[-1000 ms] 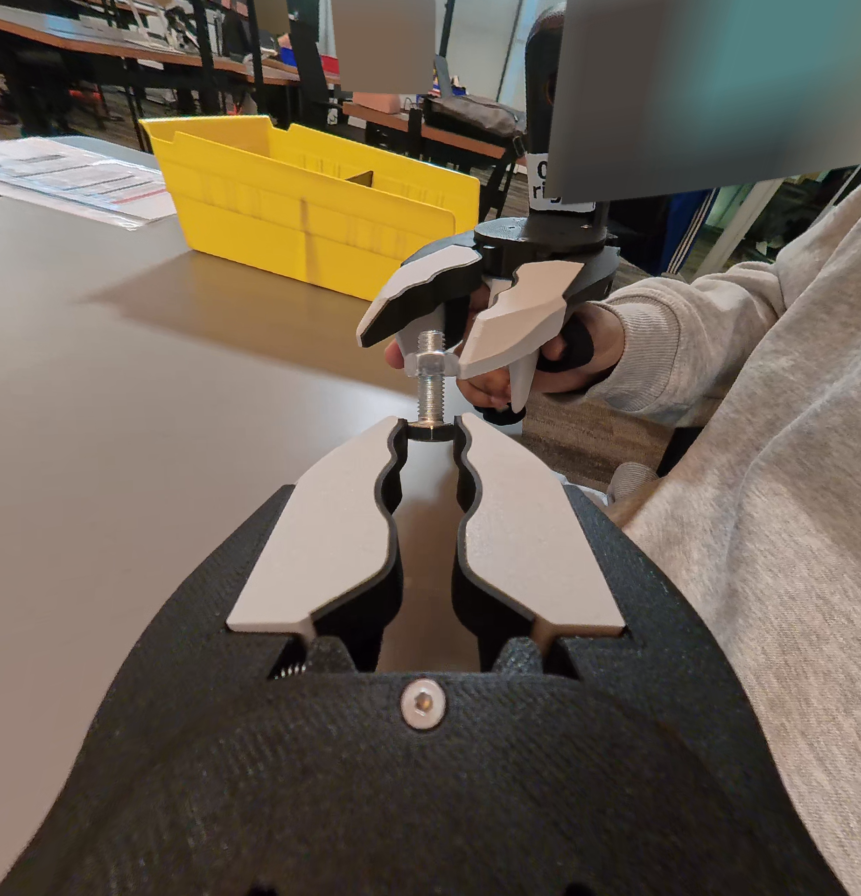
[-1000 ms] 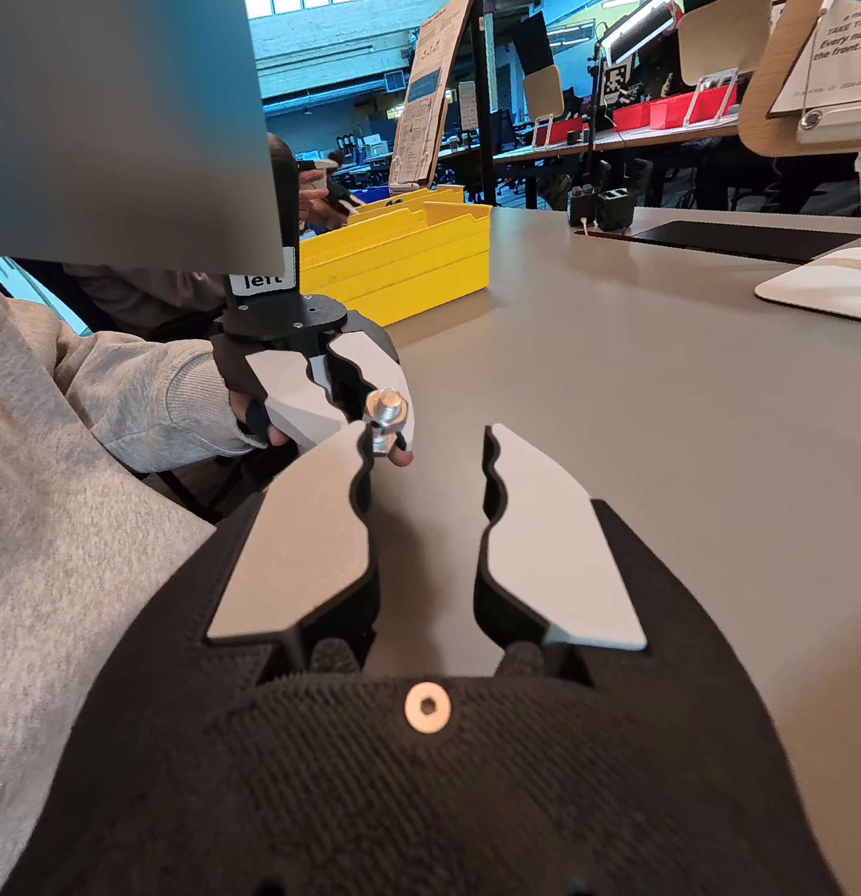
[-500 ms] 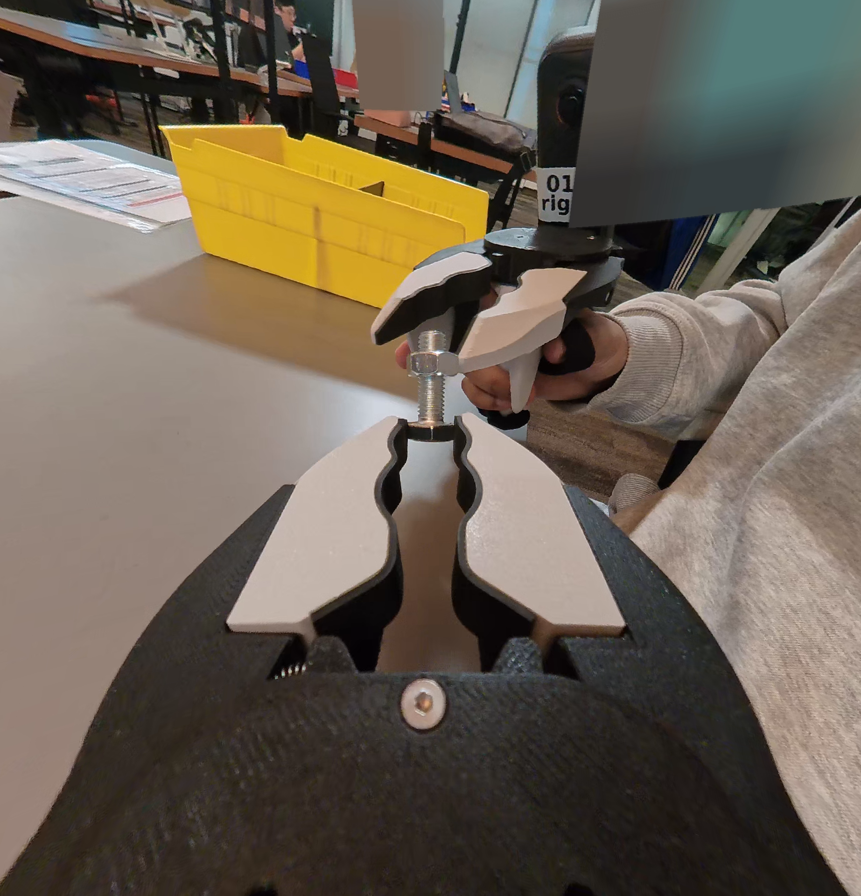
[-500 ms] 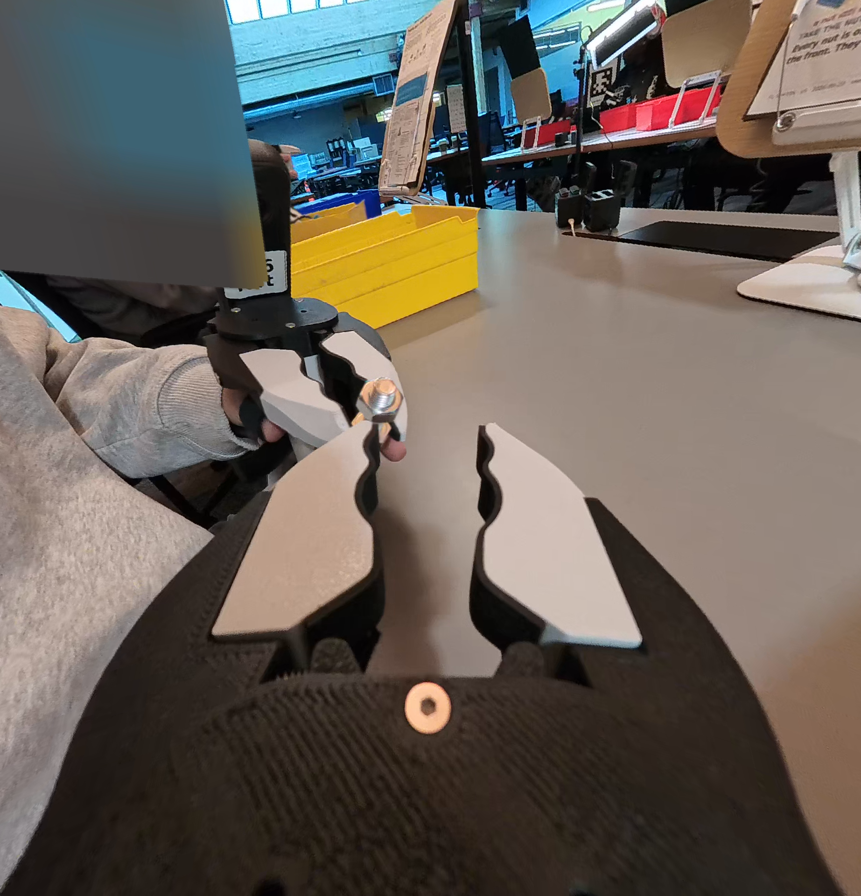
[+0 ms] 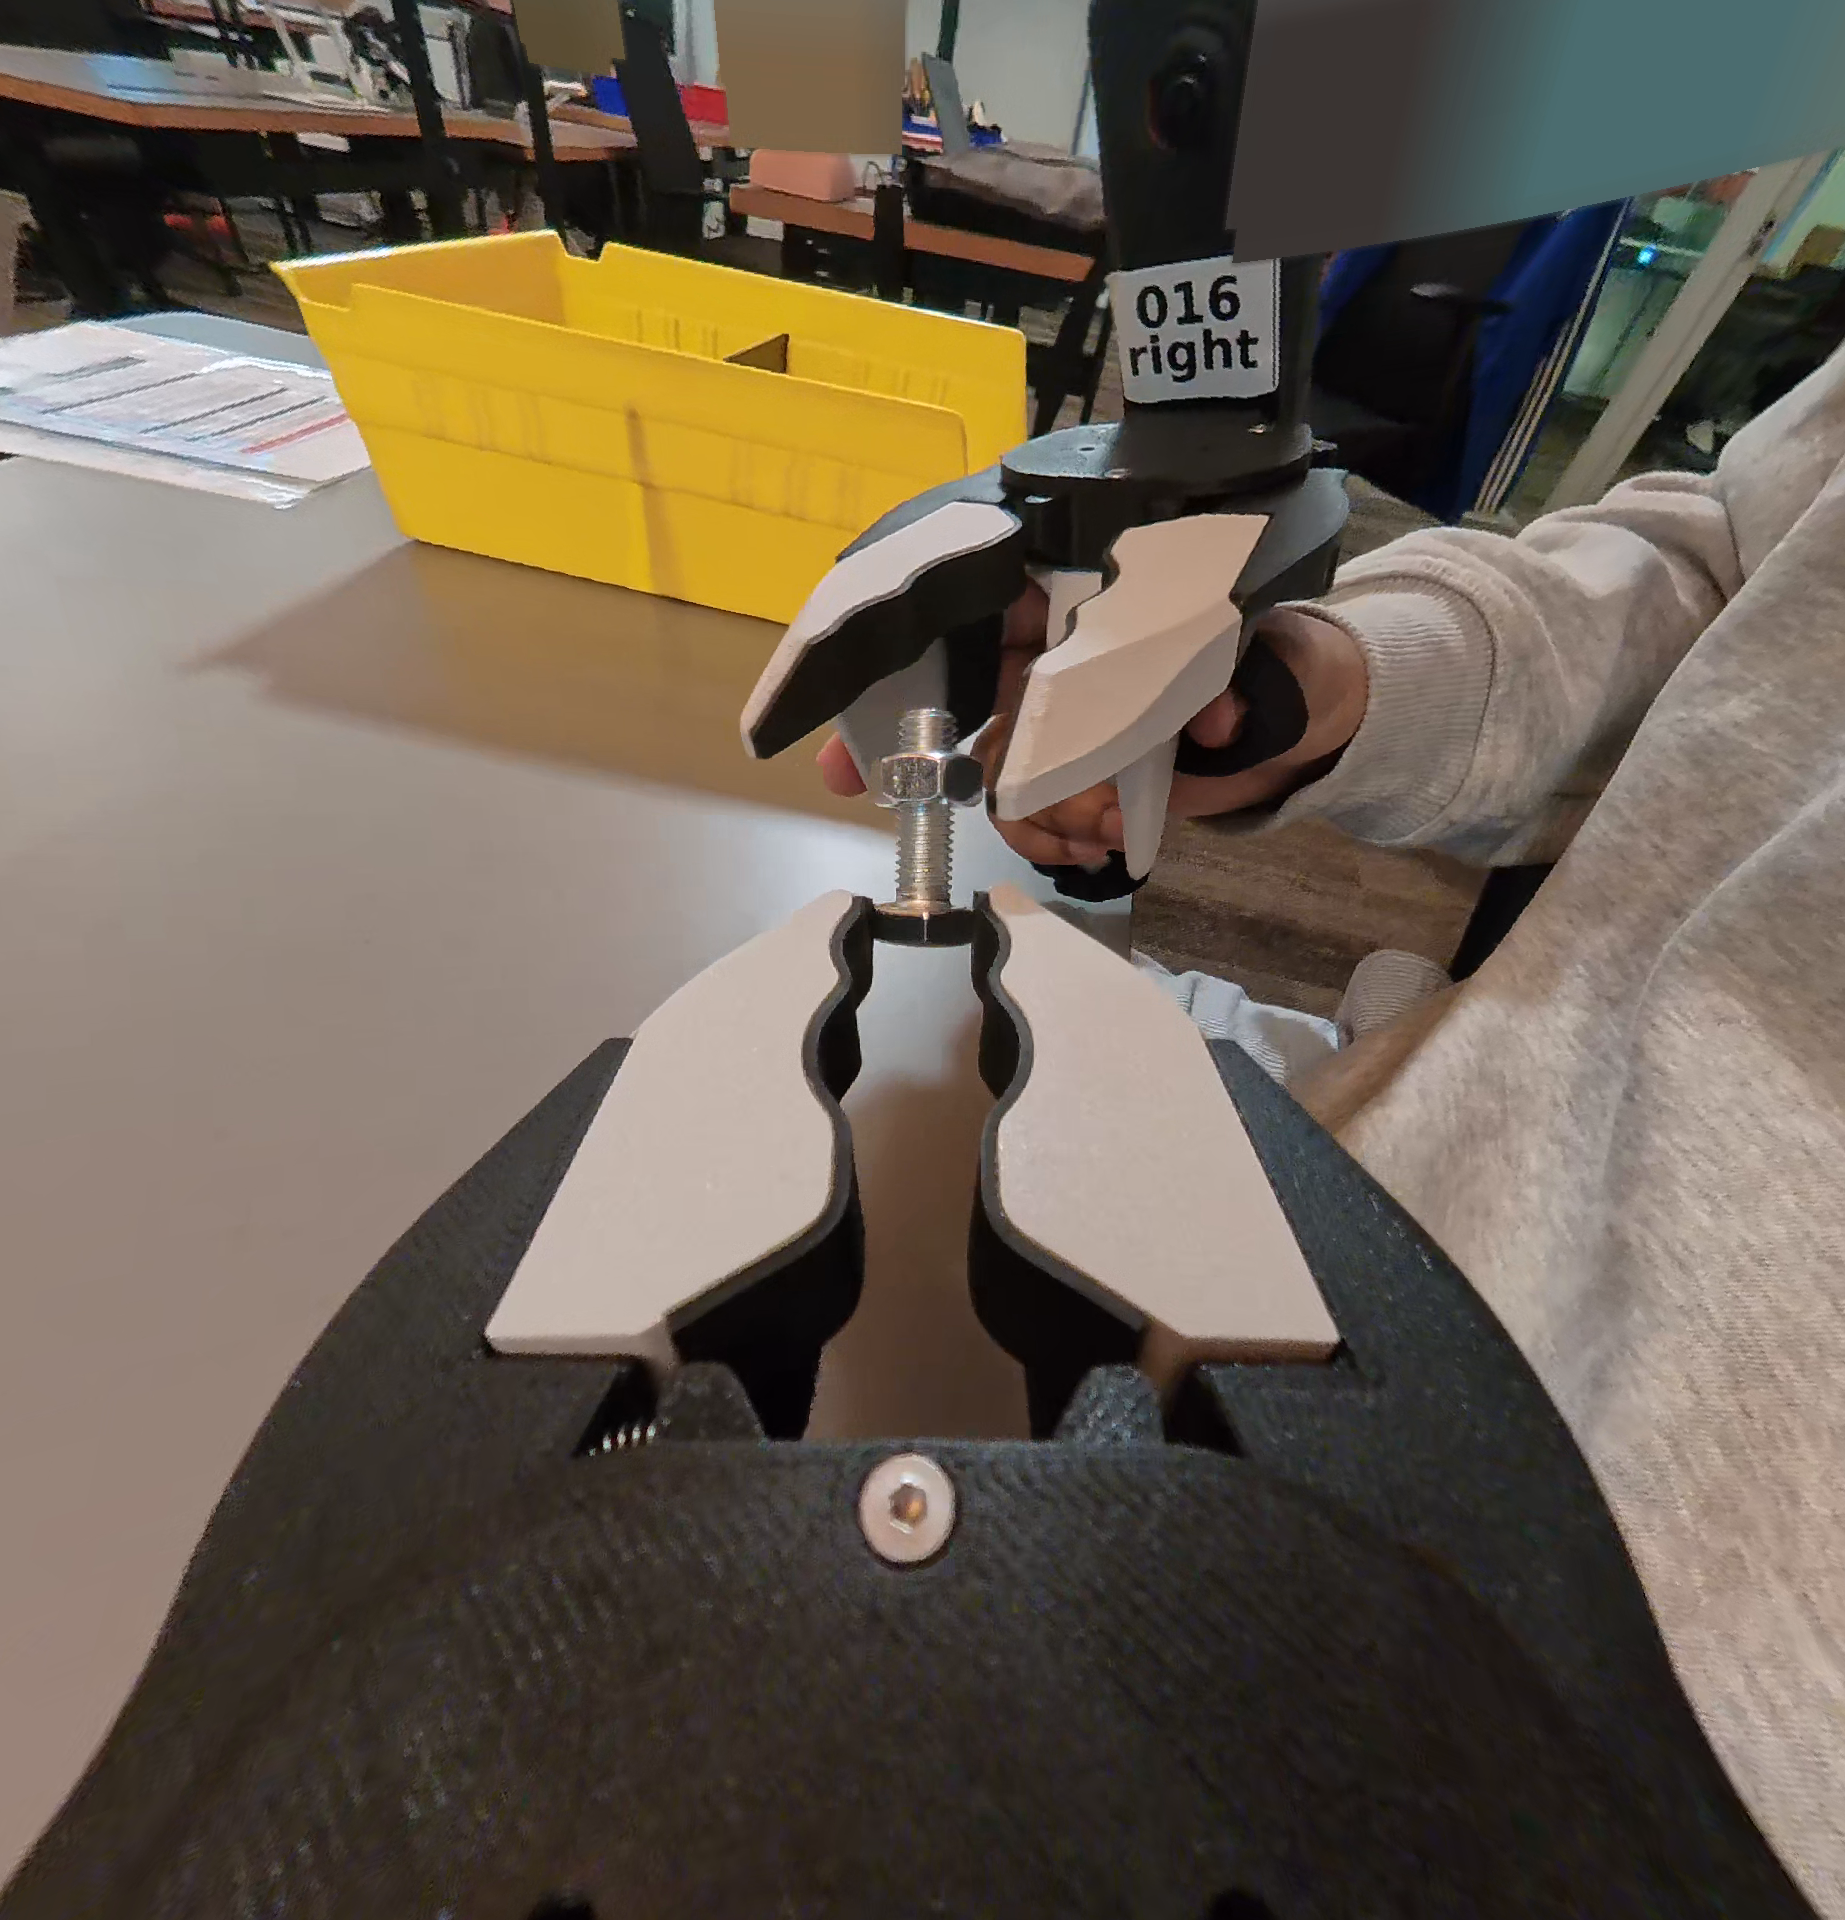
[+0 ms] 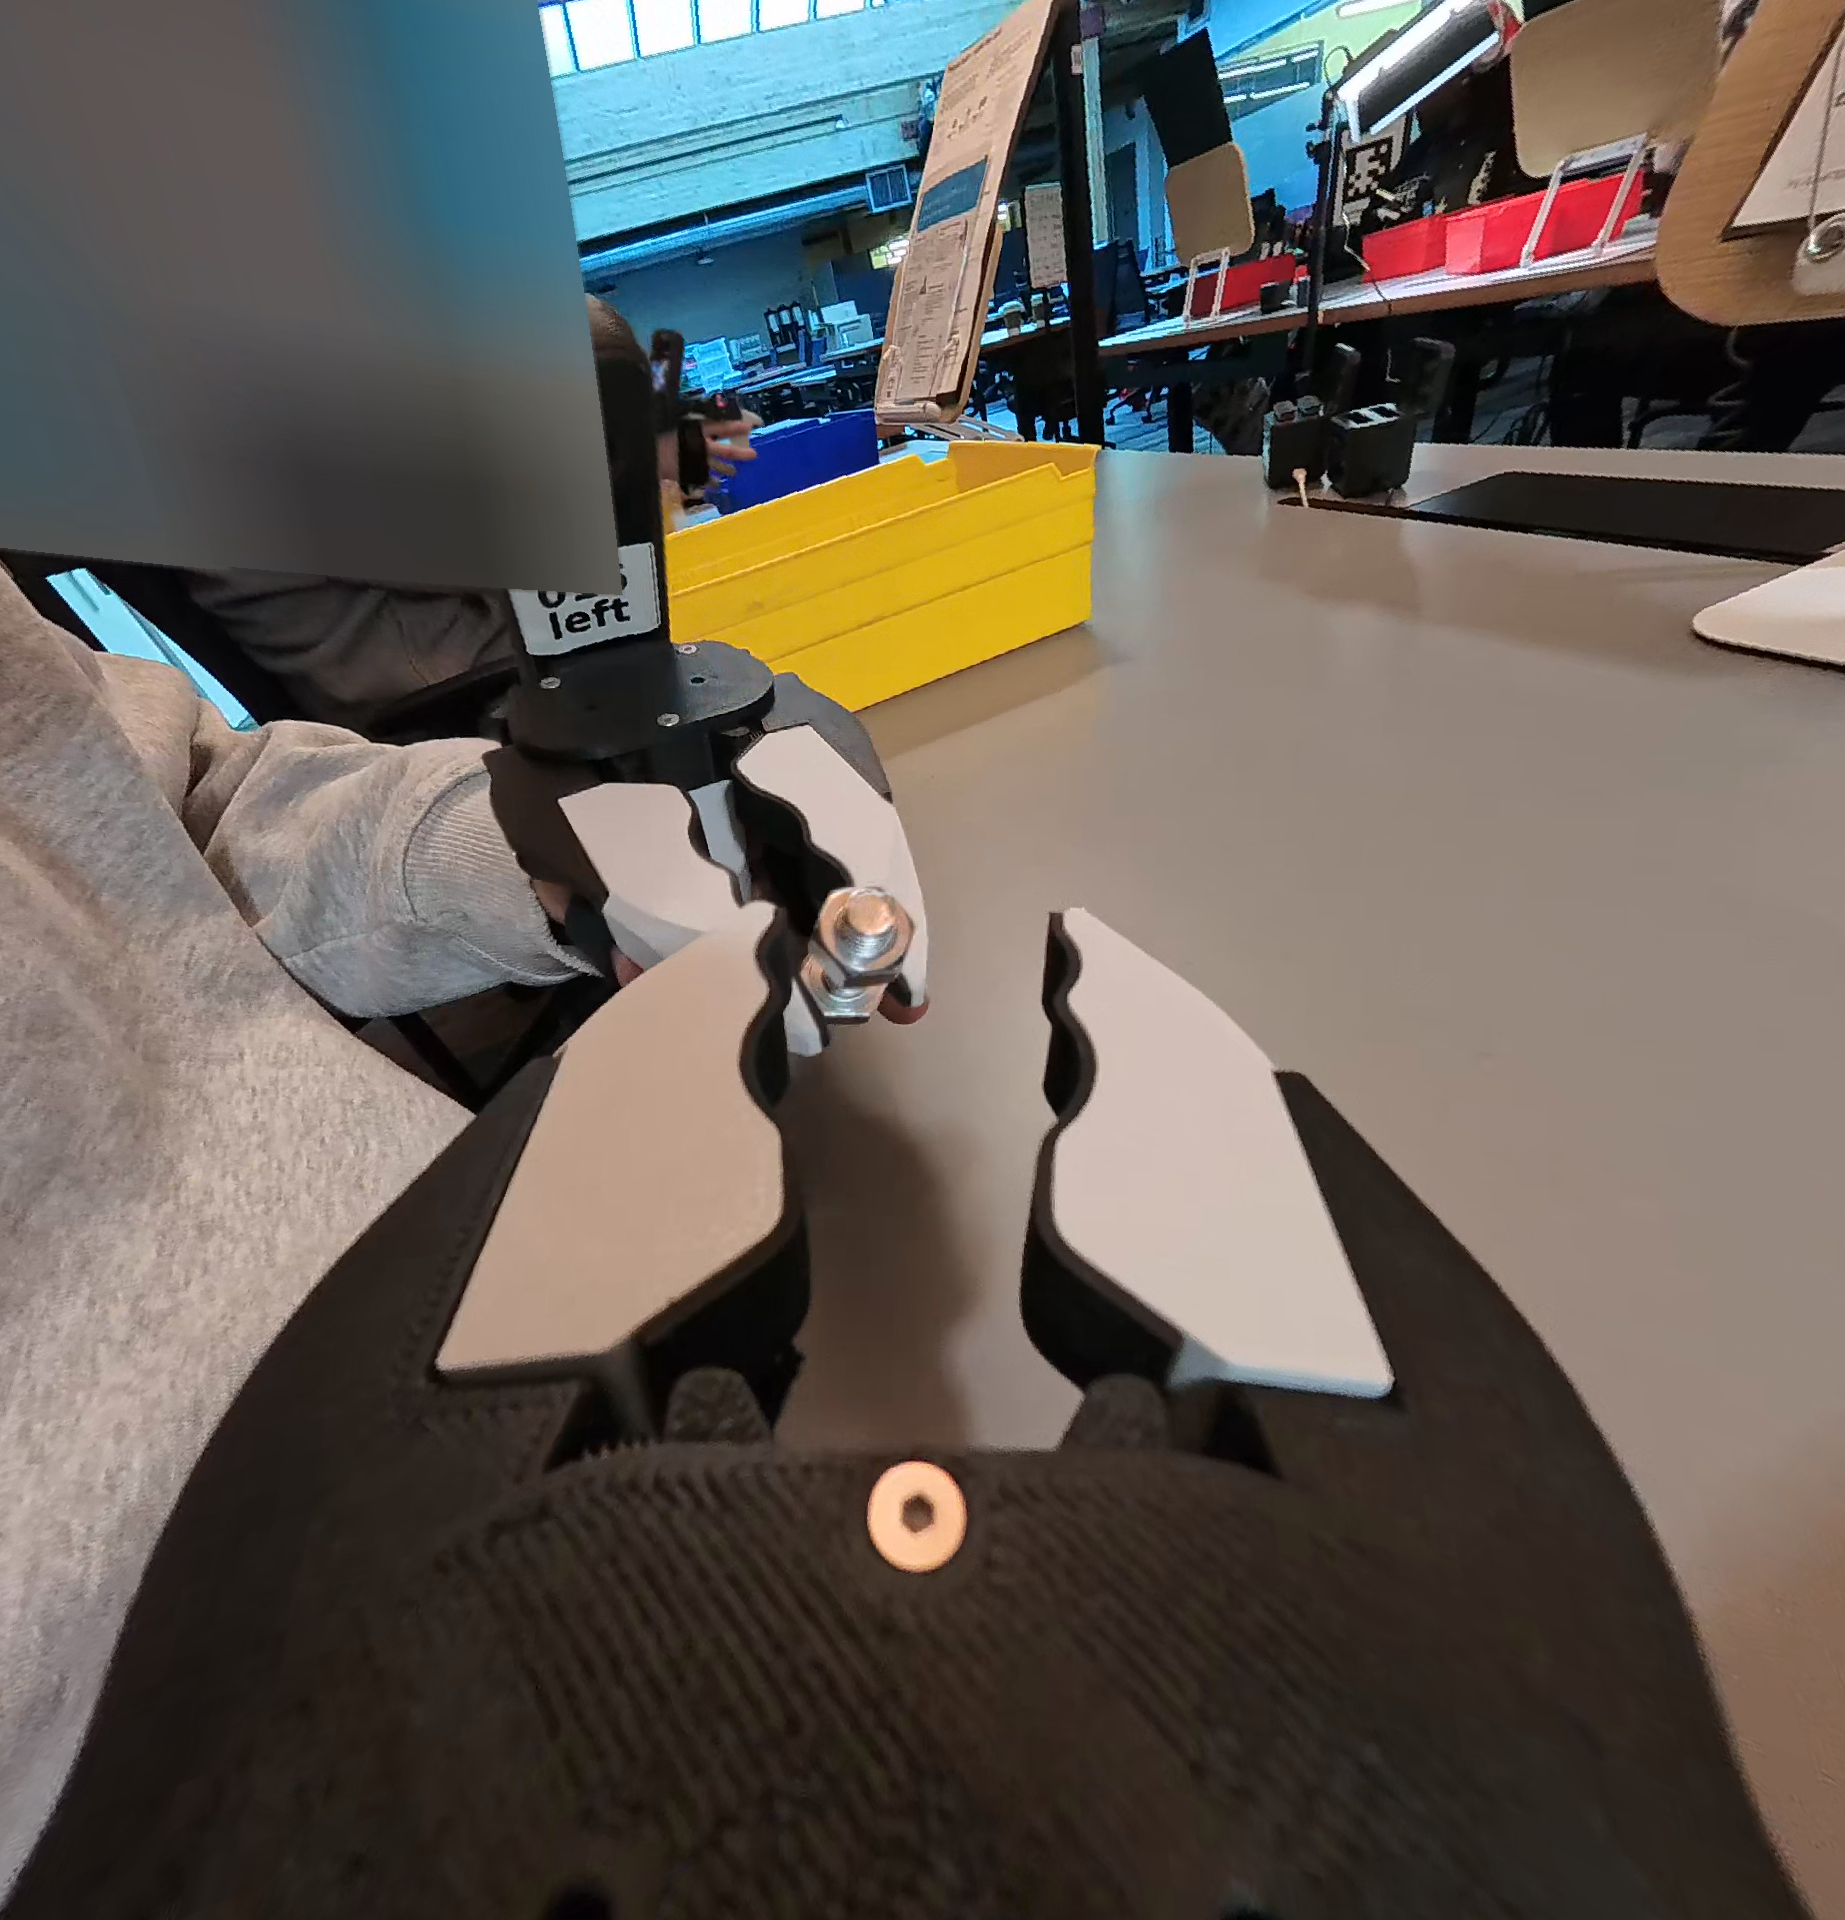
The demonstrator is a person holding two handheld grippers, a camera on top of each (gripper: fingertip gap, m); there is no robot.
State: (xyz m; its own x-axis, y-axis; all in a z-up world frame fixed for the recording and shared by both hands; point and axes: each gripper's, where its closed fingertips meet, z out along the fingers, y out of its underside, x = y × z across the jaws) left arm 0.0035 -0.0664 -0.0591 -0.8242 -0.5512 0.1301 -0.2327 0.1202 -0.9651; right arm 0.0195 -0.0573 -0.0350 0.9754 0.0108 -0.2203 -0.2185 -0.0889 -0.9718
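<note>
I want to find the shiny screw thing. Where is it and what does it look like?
Start at the big yellow bin on the grey table. Nearer you, the left gripper pinches a silver bolt by its head. It stands upright, with a nut near its top.

Bin [image 5: 669,457] on table [image 5: 274,831], behind bolt [image 5: 923,831]; papers [image 5: 139,400] left of bin.

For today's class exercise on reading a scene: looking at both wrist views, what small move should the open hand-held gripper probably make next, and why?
Probably shift the right hand-held gripper a little to its left, so the nut sits between its open fingers. The left hand-held gripper grips the bolt by its head, threads upright. In the right wrist view, the nut sits by the left fingertip, not centred in the gap.
</note>
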